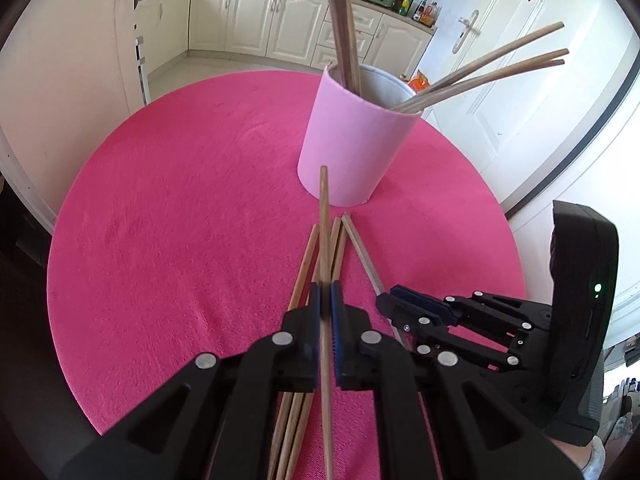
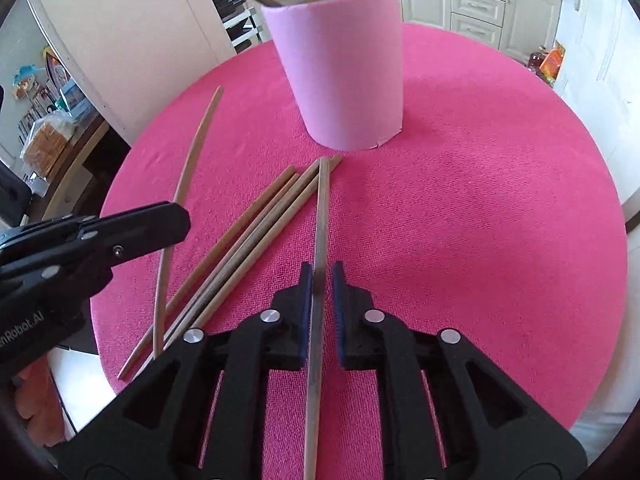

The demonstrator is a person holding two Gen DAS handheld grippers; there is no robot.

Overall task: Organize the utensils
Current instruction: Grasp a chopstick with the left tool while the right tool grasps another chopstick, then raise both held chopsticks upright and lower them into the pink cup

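A pale pink cylindrical holder [image 1: 352, 140] [image 2: 344, 76] stands on the round pink tablecloth [image 1: 180, 220] [image 2: 480, 200], with several wooden chopsticks [image 1: 344, 24] leaning in it. My left gripper [image 1: 325, 294] is shut on one chopstick [image 1: 324, 216], lifted and pointing toward the holder. Several loose chopsticks [image 1: 336, 248] [image 2: 256, 236] lie on the cloth below it. My right gripper [image 2: 319, 276] straddles another chopstick [image 2: 320, 232] that lies on the cloth; its pads stand slightly apart from it. The right gripper also shows in the left wrist view [image 1: 390, 300].
The left gripper [image 2: 120, 236] reaches in from the left in the right wrist view, holding its curved-looking chopstick [image 2: 188, 176]. Kitchen cabinets [image 1: 256, 20] and a white door [image 1: 500, 60] stand beyond the table. The table edge drops off close on all sides.
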